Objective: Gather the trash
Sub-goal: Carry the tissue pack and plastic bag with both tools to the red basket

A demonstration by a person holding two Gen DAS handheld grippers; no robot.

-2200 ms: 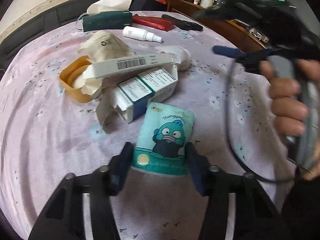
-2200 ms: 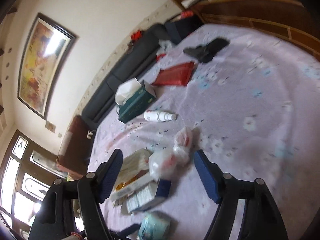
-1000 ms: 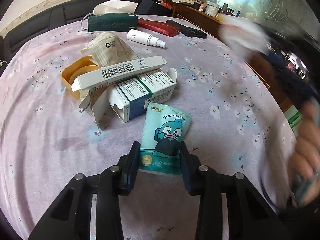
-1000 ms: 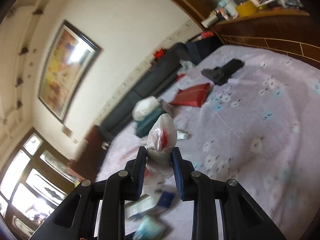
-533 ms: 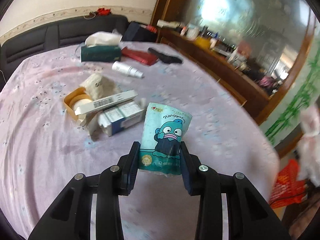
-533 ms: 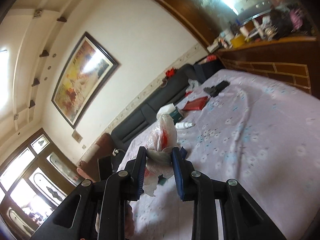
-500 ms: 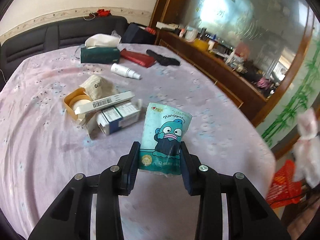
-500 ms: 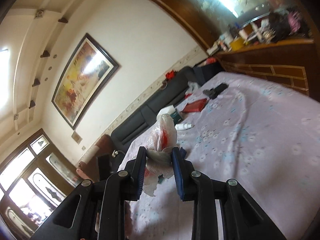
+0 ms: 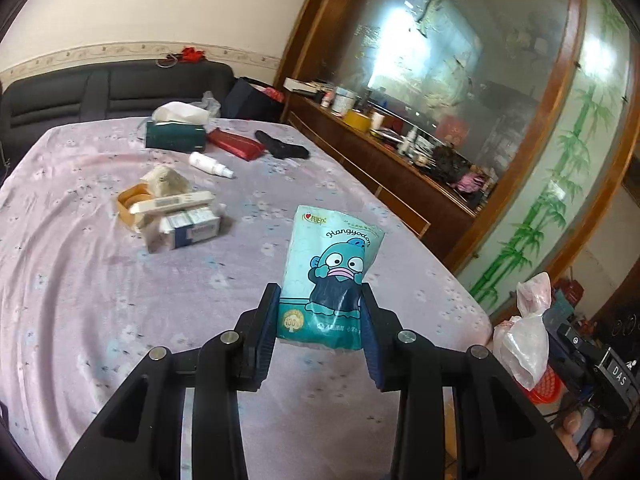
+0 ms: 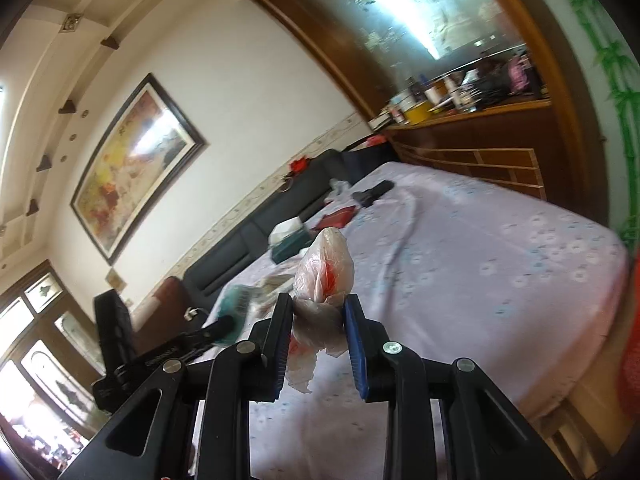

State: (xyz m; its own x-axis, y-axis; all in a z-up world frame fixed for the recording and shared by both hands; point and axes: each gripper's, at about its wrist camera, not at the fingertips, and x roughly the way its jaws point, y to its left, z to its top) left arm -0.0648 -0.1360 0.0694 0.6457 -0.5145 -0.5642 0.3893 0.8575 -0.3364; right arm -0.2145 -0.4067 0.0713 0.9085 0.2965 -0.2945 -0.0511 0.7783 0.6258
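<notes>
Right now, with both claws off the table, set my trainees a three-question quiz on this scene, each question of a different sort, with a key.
1. True or false: the left claw is shut on the teal cartoon pouch.
2. What does the right claw hold?
A. white spray bottle
B. crumpled plastic bag
C. red pouch
3. Fill in: the white spray bottle lies on the ____.

Key:
1. True
2. B, the crumpled plastic bag
3. Table

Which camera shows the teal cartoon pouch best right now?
The left wrist view: the teal cartoon pouch stands sharp and face-on, clamped in the left gripper. The right wrist view catches only a blurred teal patch at its left.
</notes>
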